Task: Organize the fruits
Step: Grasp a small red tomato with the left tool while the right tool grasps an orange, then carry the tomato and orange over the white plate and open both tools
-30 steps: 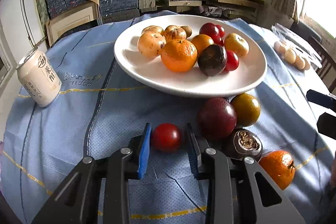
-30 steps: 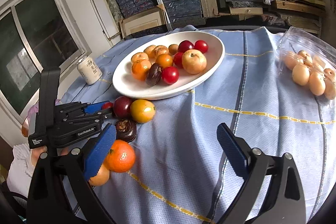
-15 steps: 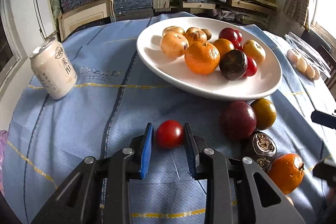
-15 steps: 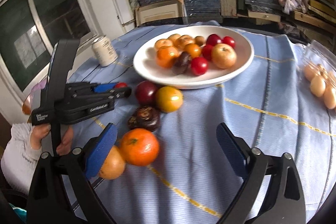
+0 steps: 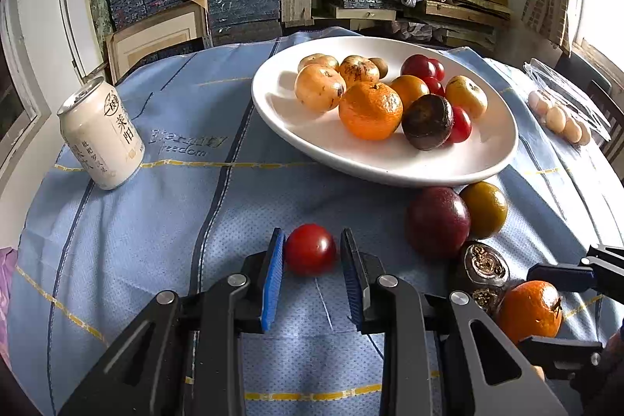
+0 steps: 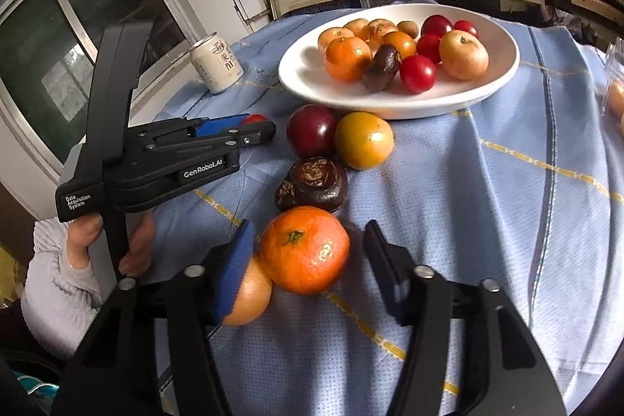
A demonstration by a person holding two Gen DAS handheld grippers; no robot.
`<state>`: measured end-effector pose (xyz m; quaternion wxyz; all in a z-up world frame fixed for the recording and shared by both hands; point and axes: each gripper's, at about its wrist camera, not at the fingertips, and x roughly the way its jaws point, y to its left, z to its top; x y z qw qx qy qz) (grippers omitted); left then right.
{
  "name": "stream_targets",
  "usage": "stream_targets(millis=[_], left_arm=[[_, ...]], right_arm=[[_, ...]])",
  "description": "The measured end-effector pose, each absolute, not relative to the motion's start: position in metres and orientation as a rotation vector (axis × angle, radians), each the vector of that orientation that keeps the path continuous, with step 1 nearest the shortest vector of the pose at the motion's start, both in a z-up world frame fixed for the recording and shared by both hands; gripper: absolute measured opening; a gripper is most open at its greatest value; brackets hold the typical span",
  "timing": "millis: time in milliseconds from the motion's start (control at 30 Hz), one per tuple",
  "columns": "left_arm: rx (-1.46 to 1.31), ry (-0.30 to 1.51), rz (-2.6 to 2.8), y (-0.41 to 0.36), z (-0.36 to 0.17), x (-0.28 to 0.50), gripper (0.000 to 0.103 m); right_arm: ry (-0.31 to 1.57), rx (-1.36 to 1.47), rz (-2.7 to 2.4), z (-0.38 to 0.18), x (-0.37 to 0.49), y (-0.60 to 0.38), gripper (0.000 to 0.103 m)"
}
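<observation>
Left gripper [image 5: 310, 252] clamped on cherry tomato [image 5: 310, 249]; right gripper [image 6: 308, 252] closing round tangerine [image 6: 305, 249].
Pick step; next: lift both to plate [image 5: 304, 139].

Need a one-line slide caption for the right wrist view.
Right gripper closing around a loose orange on the blue cloth, white plate beyond.

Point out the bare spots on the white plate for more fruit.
The white plate is bare along its near rim and on the side toward the can. Its far half is crowded with fruit, from the mandarin back.
</observation>
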<state>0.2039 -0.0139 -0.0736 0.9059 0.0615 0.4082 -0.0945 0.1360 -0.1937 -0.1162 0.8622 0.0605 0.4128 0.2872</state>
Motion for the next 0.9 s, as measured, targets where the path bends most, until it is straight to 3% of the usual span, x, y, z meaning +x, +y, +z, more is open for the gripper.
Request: stream_targets(millis=[267,900], left_arm=[[0.122,0.859,-0.214,-0.016,-0.076,0.206,0.029],[0.072,0.781,-0.209,-0.011,-0.048,0.199,0.029]], right_arm=[[0.877,0.143,0.622,-0.121,0.137,-0.191,0.045],[0.761,0.151,0.568,-0.090,0.132,-0.212,0.045]])
